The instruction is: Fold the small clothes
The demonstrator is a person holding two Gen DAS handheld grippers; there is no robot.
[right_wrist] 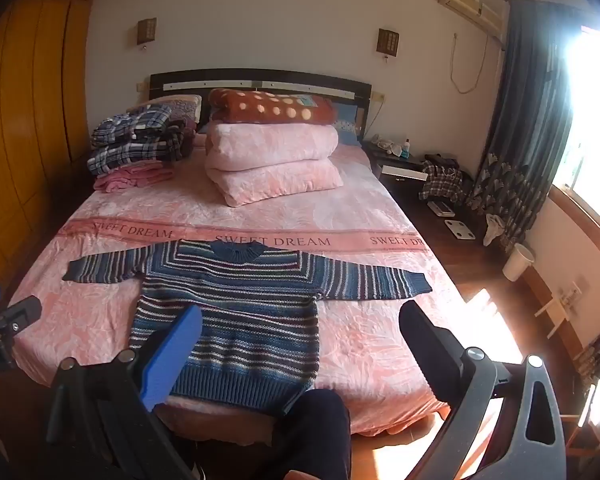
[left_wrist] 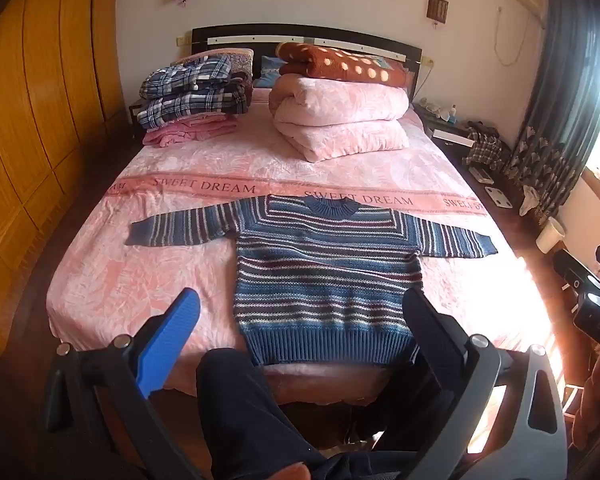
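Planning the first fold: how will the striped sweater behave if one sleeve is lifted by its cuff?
The striped sweater is a loose knit lying flat, so it is probably floppy: the sleeve should drape rather than hold shape. Its ribbed cuff looks thick enough to pinch. The plush pink bedspread may grip it, so the body likely stays put.

The knitted sweater point(left_wrist: 324, 272) has blue, dark and white stripes. The bed sheet point(left_wrist: 140, 280) is pink with pale leaves and a darker pink band. At the bed's far left corner are blue-and-white checked clothes point(left_wrist: 192, 92). The folded blanket point(left_wrist: 340, 62) on top is brown with pale dots. One finger pad point(left_wrist: 168, 344) is bright blue.
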